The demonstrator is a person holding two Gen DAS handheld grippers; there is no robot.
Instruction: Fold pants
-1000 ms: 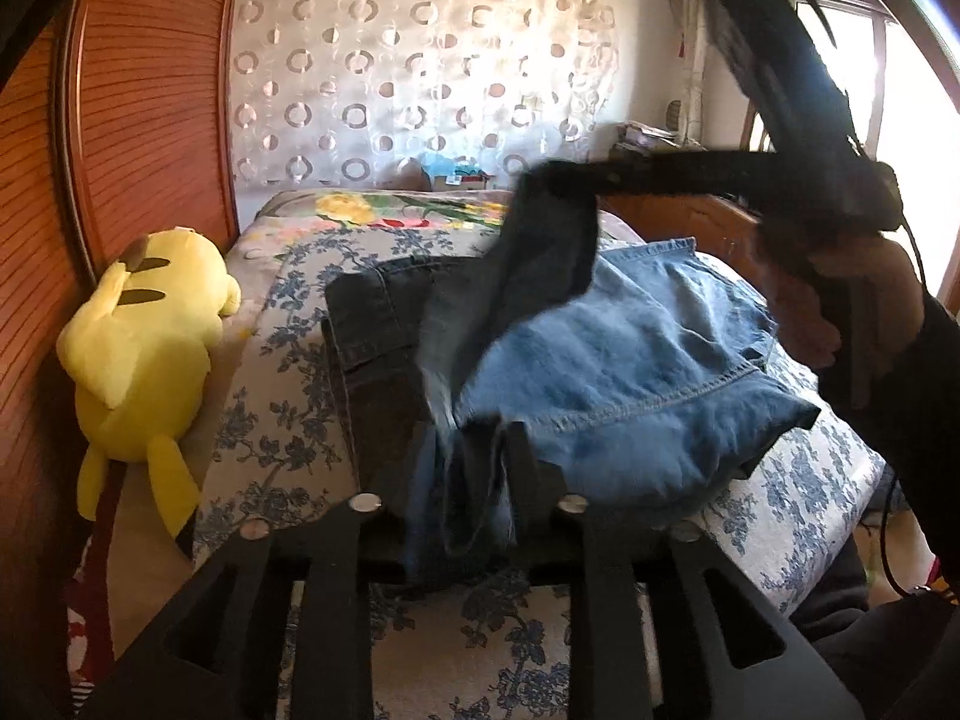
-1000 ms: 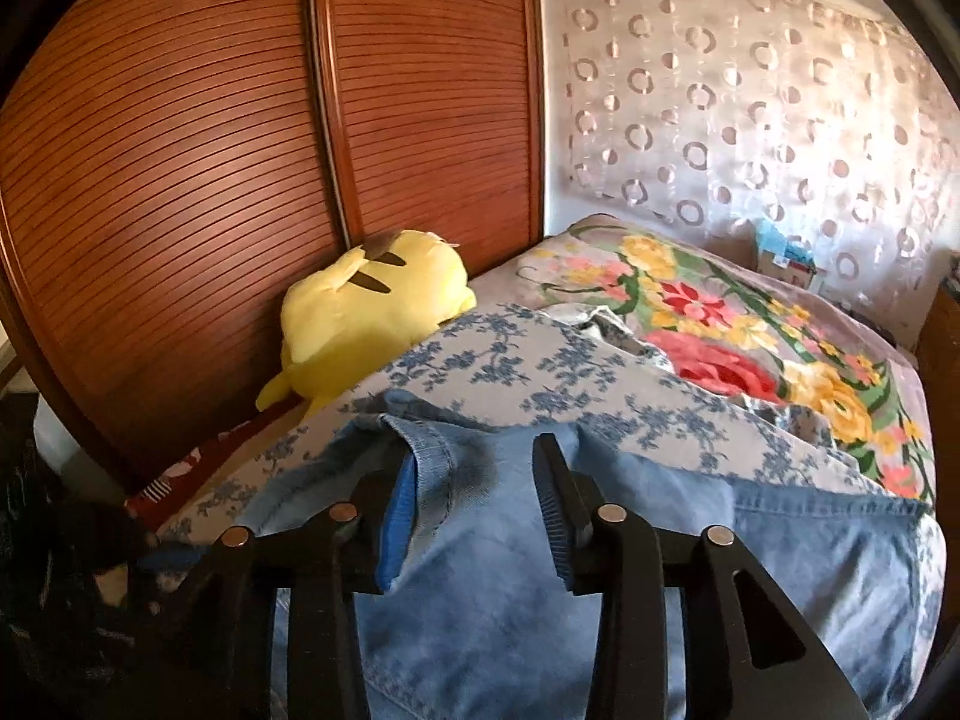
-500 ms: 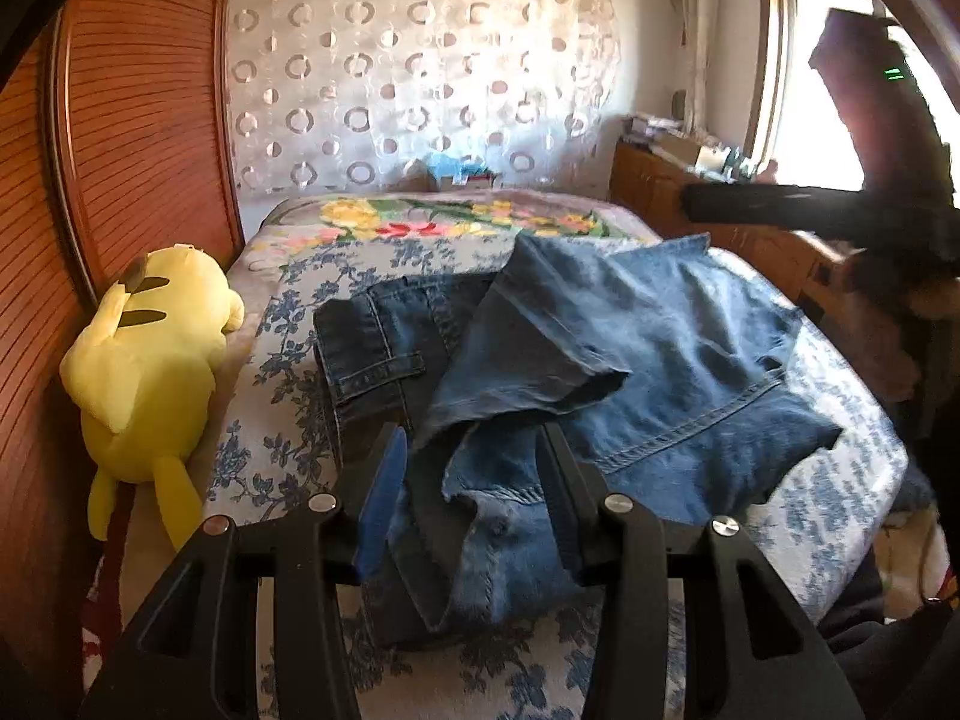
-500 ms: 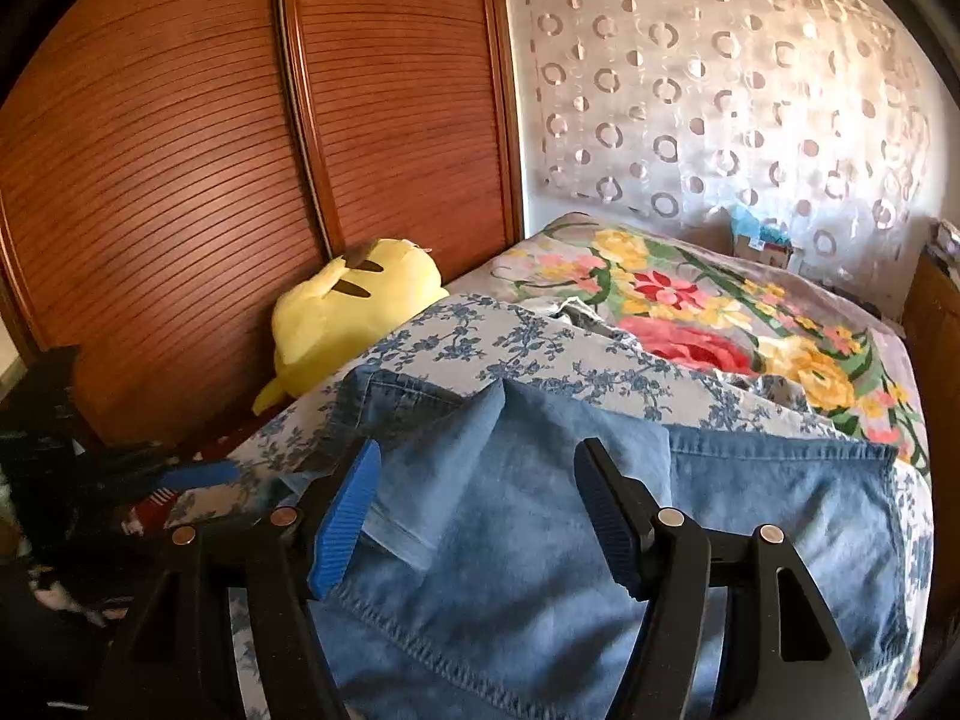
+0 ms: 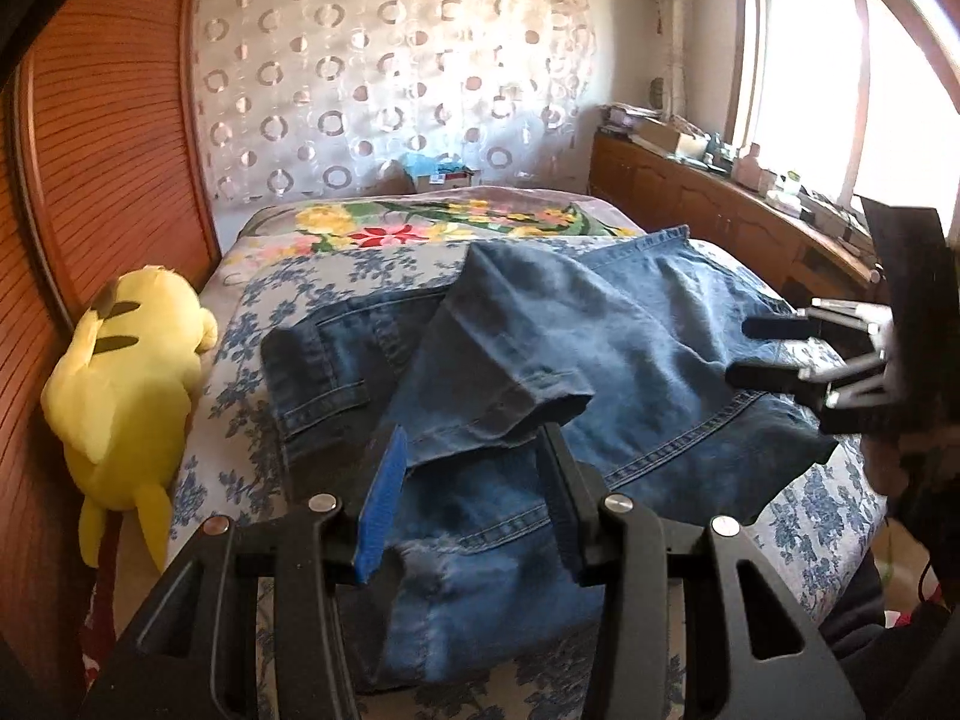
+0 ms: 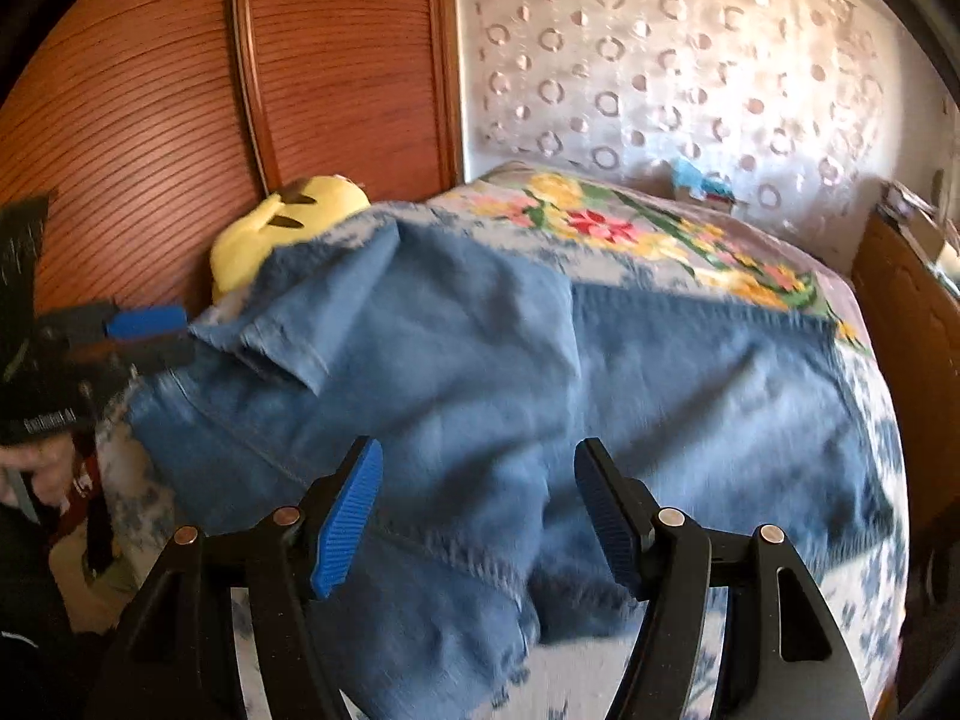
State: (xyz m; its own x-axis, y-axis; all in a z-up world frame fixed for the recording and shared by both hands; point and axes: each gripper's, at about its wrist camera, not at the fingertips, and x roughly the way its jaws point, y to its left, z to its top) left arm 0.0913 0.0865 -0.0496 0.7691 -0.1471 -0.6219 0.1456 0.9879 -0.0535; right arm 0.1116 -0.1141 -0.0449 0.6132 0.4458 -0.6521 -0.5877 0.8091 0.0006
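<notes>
So the jeans (image 5: 630,360) are lying on the bed (image 5: 252,372), bunched into a rough fold across the blue-flowered sheet, not flat at all. From the left wrist view you can see the darker waistband part with a back pocket on the left side, and a lighter leg flopped over it diagonally, its hem cuff (image 5: 540,402) sitting near the middle, just past the near gripper. The far hem runs along toward the big floral blanket (image 5: 420,228). The left gripper (image 5: 474,480) is hanging right over the near edge of the denim with its jaws apart, blue pad showing on the left finger, and nothing pinched between them; fabric is under the gap but the pads aren't pressing on it. The right gripper (image 6: 477,510) is the same deal in its own view: jaws spread wide, both blue pads clear, jeans (image 6: 540,372) below and beyond them, let go. That view is a bit motion-blurred, so the seams are fuzzy. You can also spot the right gripper (image 5: 774,354) off to the right in the left view, fingers pointing in over the denim edge. Further out, a yellow plush toy (image 5: 126,396) lies at the left side of the bed against the reddish slatted wardrobe (image 5: 108,150), a circle-patterned curtain (image 5: 390,78) hangs at the far end, and a wooden counter (image 5: 720,204) with clutter runs under the bright window (image 5: 804,66) on the right.
</notes>
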